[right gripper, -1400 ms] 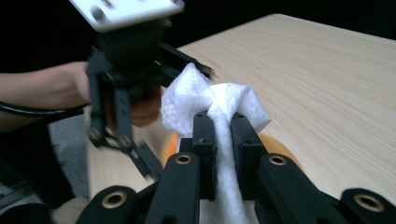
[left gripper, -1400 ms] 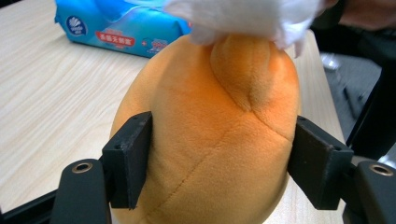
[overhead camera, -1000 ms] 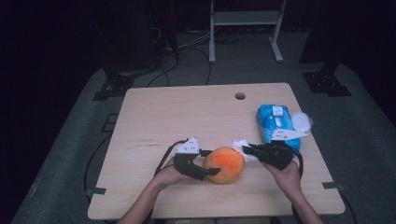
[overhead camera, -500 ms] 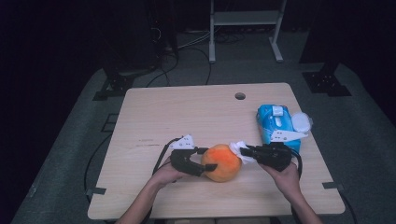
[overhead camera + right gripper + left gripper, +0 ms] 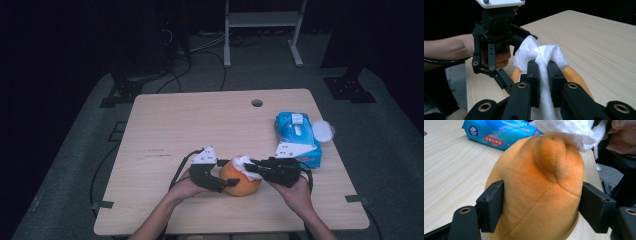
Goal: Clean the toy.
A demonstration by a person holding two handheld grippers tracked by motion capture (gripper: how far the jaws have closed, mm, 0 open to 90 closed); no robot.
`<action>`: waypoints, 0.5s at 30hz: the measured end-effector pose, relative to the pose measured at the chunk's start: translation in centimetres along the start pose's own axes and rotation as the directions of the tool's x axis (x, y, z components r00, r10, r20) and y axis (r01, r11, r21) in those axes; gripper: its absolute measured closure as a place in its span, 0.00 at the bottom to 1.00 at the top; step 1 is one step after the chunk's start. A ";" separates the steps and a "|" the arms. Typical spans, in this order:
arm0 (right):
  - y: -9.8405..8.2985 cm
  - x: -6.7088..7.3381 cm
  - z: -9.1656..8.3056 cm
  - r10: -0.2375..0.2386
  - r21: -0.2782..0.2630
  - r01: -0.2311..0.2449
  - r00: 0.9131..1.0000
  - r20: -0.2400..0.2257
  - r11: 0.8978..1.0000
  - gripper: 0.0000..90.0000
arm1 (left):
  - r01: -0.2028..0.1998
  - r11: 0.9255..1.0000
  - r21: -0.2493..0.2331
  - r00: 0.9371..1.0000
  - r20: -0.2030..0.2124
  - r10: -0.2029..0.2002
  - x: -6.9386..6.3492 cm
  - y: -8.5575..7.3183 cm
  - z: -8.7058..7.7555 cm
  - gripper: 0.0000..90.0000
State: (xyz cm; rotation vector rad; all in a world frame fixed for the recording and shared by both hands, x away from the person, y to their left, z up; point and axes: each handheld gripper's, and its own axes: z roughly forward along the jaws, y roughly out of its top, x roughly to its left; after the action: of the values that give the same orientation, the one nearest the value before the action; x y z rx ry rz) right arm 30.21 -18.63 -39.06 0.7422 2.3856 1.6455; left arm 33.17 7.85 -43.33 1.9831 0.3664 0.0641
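Note:
An orange plush toy (image 5: 244, 184) rests on the wooden table (image 5: 200, 125) near its front edge. My left gripper (image 5: 227, 182) comes at it from the left, one black pad (image 5: 491, 207) on each side of the toy (image 5: 536, 192). Its jaws have just been opening a little, with the toy between them and the pads still touching it. My right gripper (image 5: 248, 167) reaches in from the right, shut on a white wipe (image 5: 536, 52). The wipe (image 5: 241, 163) lies against the top of the toy (image 5: 574, 75).
A blue packet of wipes (image 5: 296, 134) lies at the table's right side, with a round white lid (image 5: 322, 131) beside it. A small hole (image 5: 257, 103) sits near the table's far edge. The left gripper (image 5: 499, 37) faces the right gripper's camera at close range.
My right gripper has moved left with the wipe, from beside the toy onto its top. The left gripper and the toy have hardly shifted.

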 end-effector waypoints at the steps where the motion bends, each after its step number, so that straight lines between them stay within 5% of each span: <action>1: 0.0 0.0 0.0 -0.005 0.004 0.005 1.000 0.004 1.000 0.90 | -0.008 1.000 -0.009 1.000 0.003 0.008 0.1 -0.1 0.0 0.25; 7: -0.6 -1.2 -0.5 0.042 -0.011 -0.042 0.999 0.028 0.999 0.90 | -0.107 0.994 -0.006 0.994 -0.003 0.107 0.6 -0.6 -0.5 0.13; 13: -0.5 -1.1 -0.3 0.038 -0.013 -0.038 0.999 0.017 0.999 0.90 | -0.112 0.994 -0.008 0.993 0.024 0.112 0.7 -1.1 1.2 0.10; 15: -0.4 -0.8 -0.3 0.034 -0.011 -0.034 0.999 0.016 0.999 0.90 | -0.120 0.993 0.001 0.993 0.017 0.119 0.3 -0.8 1.1 0.20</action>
State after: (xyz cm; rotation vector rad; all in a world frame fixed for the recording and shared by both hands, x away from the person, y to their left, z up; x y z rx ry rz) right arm 30.71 -19.38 -39.41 0.7958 2.3643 1.6569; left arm 33.47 7.32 -44.57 2.0054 0.2366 0.1230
